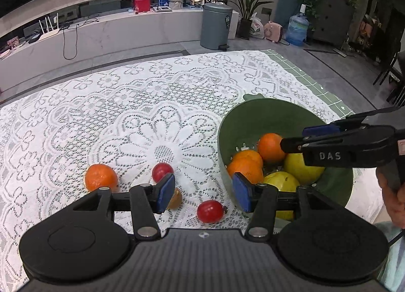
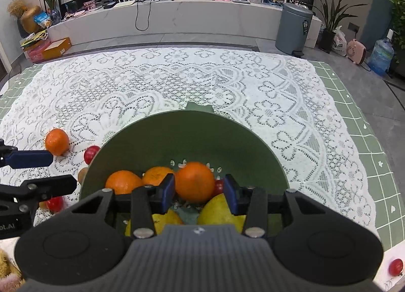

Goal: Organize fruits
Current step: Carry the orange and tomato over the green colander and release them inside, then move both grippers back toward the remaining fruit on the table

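Observation:
A green bowl (image 1: pixel 253 107) (image 2: pixel 189 137) holds three oranges and two yellow fruits (image 1: pixel 301 165). My right gripper (image 2: pixel 200 192) (image 1: pixel 293 138) hovers over it, part open. The top orange (image 2: pixel 195 181) (image 1: pixel 269 150) shows between the pads, with a gap on its right side. My left gripper (image 1: pixel 204 192) (image 2: pixel 63 170) stands open low over the lace cloth, left of the bowl. A red cherry tomato (image 1: pixel 210 211) lies on the cloth between its pads, untouched. An orange (image 1: pixel 101 177), another tomato (image 1: pixel 162 171) and a small brown fruit (image 1: pixel 177 199) lie nearby.
A white lace cloth (image 2: pixel 177 76) over a green checked mat covers the table. One more red tomato (image 2: pixel 396 266) lies near the table's right front corner. A person's hand (image 1: pixel 395 206) holds the right gripper. A grey bin (image 1: pixel 216 26) stands on the floor beyond.

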Available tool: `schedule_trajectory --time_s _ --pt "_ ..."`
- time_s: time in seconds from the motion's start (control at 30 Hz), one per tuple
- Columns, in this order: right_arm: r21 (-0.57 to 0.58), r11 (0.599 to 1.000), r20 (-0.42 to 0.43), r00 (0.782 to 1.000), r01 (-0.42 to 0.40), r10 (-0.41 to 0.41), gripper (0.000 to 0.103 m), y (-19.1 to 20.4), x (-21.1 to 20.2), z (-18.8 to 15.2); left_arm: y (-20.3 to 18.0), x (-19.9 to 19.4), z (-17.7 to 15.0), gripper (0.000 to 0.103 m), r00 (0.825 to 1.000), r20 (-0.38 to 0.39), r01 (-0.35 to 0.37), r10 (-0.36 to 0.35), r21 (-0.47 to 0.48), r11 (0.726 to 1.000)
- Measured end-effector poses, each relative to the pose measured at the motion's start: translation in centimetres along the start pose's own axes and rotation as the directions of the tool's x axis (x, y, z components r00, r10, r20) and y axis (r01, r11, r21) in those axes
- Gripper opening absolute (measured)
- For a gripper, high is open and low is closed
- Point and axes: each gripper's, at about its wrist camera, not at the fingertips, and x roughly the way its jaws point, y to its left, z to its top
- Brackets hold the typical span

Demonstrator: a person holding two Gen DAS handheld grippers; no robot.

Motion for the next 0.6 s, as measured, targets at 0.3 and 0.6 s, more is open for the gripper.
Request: schedule_trajectory --time_s 0.3,0.6 --pt "0.039 0.999 0.091 0.996 0.019 -0.022 0.054 1.2 -3.5 -1.0 0.7 -2.0 -0.9 0.062 0.999 0.047 -0.019 0.02 -0.011 1.0" --pt "0.112 0.993 0.247 0.969 -0.04 0.012 0.068 4.8 -7.4 -3.6 2.0 -5.5 -2.3 0.062 0.981 0.164 -0.105 0.106 -0.01 0.994"
